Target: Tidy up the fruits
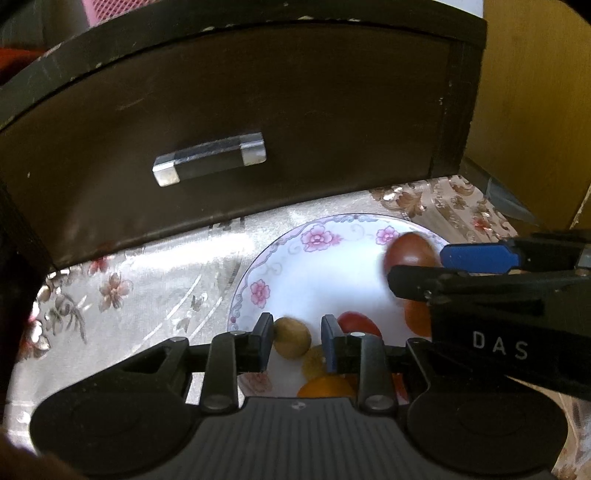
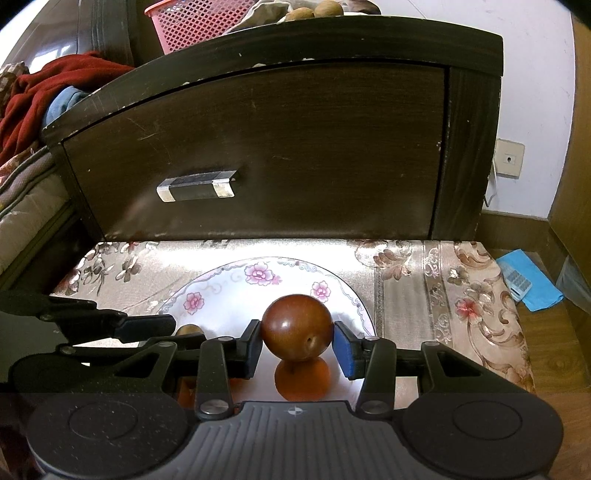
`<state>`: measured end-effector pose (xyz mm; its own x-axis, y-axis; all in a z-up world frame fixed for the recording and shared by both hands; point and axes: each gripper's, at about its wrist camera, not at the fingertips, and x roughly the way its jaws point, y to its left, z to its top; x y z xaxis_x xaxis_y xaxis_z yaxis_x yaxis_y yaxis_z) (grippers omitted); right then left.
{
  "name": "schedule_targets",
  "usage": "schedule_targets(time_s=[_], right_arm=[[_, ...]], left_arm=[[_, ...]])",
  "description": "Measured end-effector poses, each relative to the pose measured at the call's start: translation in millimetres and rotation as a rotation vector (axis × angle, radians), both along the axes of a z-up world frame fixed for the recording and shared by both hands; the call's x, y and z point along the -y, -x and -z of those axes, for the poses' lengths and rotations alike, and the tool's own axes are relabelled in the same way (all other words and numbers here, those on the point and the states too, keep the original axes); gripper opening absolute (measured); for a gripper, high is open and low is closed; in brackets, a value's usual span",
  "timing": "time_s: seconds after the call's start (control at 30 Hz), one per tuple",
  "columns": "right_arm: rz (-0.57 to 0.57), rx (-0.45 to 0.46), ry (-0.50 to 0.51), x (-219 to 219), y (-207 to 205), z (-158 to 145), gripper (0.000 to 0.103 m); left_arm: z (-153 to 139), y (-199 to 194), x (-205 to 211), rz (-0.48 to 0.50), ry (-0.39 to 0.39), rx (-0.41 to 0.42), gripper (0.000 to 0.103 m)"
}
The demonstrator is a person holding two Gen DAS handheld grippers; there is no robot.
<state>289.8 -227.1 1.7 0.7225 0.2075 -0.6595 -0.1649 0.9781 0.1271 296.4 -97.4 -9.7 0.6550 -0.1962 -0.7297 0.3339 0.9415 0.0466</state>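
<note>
The right gripper [image 2: 296,349], at lower centre of the right wrist view, has a round reddish-brown fruit [image 2: 296,326] between its fingers; the left pad touches the fruit's side, the blue right pad [image 2: 343,350] sits at or just off the other side, so whether the grip is firm I cannot tell for certain, though the fruit appears raised above its own reflection on the floral plate [image 2: 229,291]; I judge it held. The fruit is smooth and glossy with a small dimple on its near face; it looks rigid and light, so the risk is slipping out rather than crushing; the widest part of the ball, where the pads now sit, is the sensible place to hold. In the left wrist view the left gripper [image 1: 297,341] at lower centre stands with a narrow gap; a small yellow-green fruit [image 1: 293,338] lies just inside the left finger and a gap shows before the blue right pad [image 1: 330,343], so the pads do not seem to clamp it; it rests on the plate's near rim. Other small fruits crowd the same lower part of the plate: a red one [image 1: 360,325], an orange one [image 1: 325,386] and another orange one [image 1: 417,317] at the right; they are round and likely to roll when nudged. Behind the plate, filling the upper frame, stands a dark wooden drawer front [image 2: 258,147] with a metal handle [image 2: 197,190]; a pink basket [image 2: 195,22] sits on top at upper left.
</note>
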Motion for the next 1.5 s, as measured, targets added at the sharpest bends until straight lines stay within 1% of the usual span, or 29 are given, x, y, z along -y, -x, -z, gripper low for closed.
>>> schedule_targets(time_s=[0.27, 0.53, 0.6, 0.7, 0.8, 0.97, 1.07, 1.13, 1.2, 1.27, 1.4, 1.5], right_arm=[[0.005, 0.038, 0.007, -2, 9, -13, 0.039], [0.027, 0.053, 0.024, 0, 23, -30, 0.039], [0.029, 0.051, 0.037, -1, 30, -35, 0.039], [0.038, 0.049, 0.047, 1, 42, -41, 0.04], [0.048, 0.046, 0.041, 4, 57, -47, 0.04], [0.06, 0.034, 0.015, 5, 88, -51, 0.04], [0.052, 0.024, 0.011, 0, 104, -51, 0.04], [0.048, 0.021, 0.01, -3, 114, -51, 0.041], [0.049, 0.018, 0.007, -6, 123, -51, 0.041], [0.054, 0.016, -0.002, -7, 130, -51, 0.041], [0.059, 0.022, -0.019, -11, 142, -54, 0.043], [0.053, 0.025, -0.027, -15, 151, -55, 0.044]], left_arm=[[-6, 9, -1, 0.002, 0.005, -0.001, 0.04], [-22, 31, -9, -0.025, 0.039, 0.013, 0.042], [-25, 38, -12, -0.032, 0.05, 0.015, 0.043], [-31, 52, -18, -0.046, 0.068, 0.021, 0.048], [-37, 65, -24, -0.064, 0.088, 0.023, 0.05], [-44, 90, -34, -0.098, 0.104, 0.036, 0.057], [-48, 105, -39, -0.11, 0.107, 0.052, 0.065], [-49, 113, -42, -0.116, 0.1, 0.06, 0.077], [-50, 122, -44, -0.116, 0.103, 0.072, 0.084], [-51, 130, -47, -0.12, 0.102, 0.081, 0.086], [-50, 141, -52, -0.155, 0.061, 0.091, 0.098], [-49, 149, -56, -0.17, 0.068, 0.09, 0.099]])
